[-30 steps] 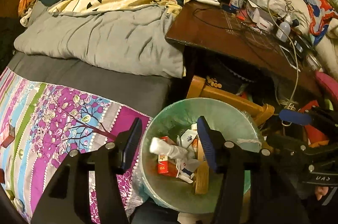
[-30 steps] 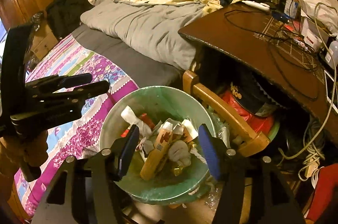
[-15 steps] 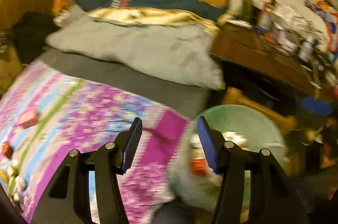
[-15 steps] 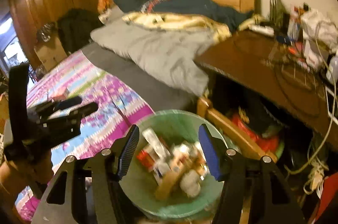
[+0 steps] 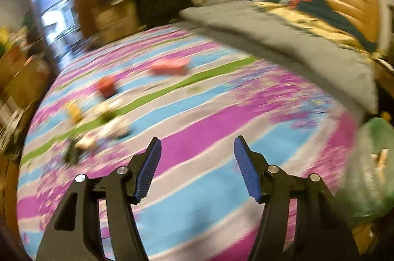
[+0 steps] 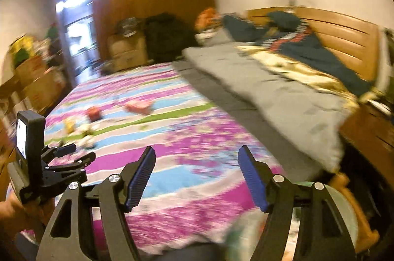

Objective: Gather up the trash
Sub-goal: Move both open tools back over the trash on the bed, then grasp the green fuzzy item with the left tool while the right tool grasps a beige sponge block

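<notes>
The left tool (image 5: pixel 197 157) hangs over the striped bedspread (image 5: pixel 202 123) with its blue pads (image 5: pixel 149 170) set well apart. Nothing lies between them and they touch nothing; only the pink, blue and grey stripes show through the gap. Its jaws have just been opening further.

The right tool (image 6: pixel 197 170) is likewise released, its pads (image 6: pixel 140 177) spread wide over the bedspread (image 6: pixel 172 145) with nothing gripped. Its jaws too have just been opening. In the right wrist view the left tool (image 6: pixel 73 157) shows at the left edge, held in a hand (image 6: pixel 9 214), its fingers pointing across the bed toward the scattered trash.

That trash lies on the bedspread, well ahead and to the left of both tools. All of it is blurred: a pink wrapper (image 5: pixel 170 65) farthest up the bed, a red piece (image 5: pixel 106 86) nearer, a yellow piece (image 5: pixel 73 111) below that, and a pale and dark cluster (image 5: pixel 98 135) nearest the left tool. What each piece is cannot be told. The same pieces show smaller in the right wrist view, the pink wrapper (image 6: pixel 139 106) and red piece (image 6: pixel 94 113) among them.

The green bin (image 5: pixel 374 162) stands at the bed's right edge, partly cut off by the frame; in the right wrist view its rim (image 6: pixel 344 202) sits just behind the right finger. A grey duvet (image 5: pixel 283 39) covers the head of the bed.
</notes>
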Tool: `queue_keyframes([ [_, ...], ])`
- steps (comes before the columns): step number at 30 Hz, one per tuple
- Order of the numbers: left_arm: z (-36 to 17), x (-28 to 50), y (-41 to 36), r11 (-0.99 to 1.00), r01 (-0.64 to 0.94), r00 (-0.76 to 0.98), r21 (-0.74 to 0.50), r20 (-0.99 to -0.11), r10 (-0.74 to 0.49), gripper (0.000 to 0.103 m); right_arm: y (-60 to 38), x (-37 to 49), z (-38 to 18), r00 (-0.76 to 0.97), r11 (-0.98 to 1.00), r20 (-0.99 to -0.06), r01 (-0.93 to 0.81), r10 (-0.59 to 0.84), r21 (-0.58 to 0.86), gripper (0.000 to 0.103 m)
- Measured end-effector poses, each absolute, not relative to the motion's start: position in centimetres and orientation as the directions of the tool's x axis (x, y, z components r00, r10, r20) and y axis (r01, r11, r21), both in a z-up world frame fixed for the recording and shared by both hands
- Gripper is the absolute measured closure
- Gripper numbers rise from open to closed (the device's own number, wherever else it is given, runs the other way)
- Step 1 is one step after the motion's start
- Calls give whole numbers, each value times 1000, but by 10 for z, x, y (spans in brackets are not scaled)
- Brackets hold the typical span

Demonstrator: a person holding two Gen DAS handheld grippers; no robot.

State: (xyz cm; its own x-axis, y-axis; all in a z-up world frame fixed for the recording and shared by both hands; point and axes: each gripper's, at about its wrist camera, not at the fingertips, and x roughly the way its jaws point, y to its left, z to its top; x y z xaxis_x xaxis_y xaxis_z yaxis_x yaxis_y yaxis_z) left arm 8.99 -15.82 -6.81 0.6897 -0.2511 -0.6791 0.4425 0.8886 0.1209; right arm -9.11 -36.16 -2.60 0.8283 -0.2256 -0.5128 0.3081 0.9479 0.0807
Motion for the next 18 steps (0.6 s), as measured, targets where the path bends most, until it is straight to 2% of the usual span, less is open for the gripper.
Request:
queue_keyframes([
  [5, -93, 132, -55, 961, 234, 698, 147, -713, -61, 43, -293, -27, -36, 835, 987, -547, 130, -60, 90, 32],
  [8, -106, 157, -3, 979, 148, 676, 142, -737, 5, 39, -253, 9, -48, 807, 998, -590, 28, 13, 60, 32],
  [10, -110, 171, 20, 982, 132, 667, 137, -745, 14, 38, -229, 33, -57, 785, 996, -616, -32, 73, 78, 32],
  [13, -116, 198, 42, 980, 145, 663, 134, -749, 4, 31, -202, 67, -74, 746, 990, -652, -80, 136, 116, 30],
  [18, -125, 233, 59, 986, 137, 663, 93, -748, -22, 28, -162, 118, -101, 685, 978, -699, -138, 207, 155, 29],
])
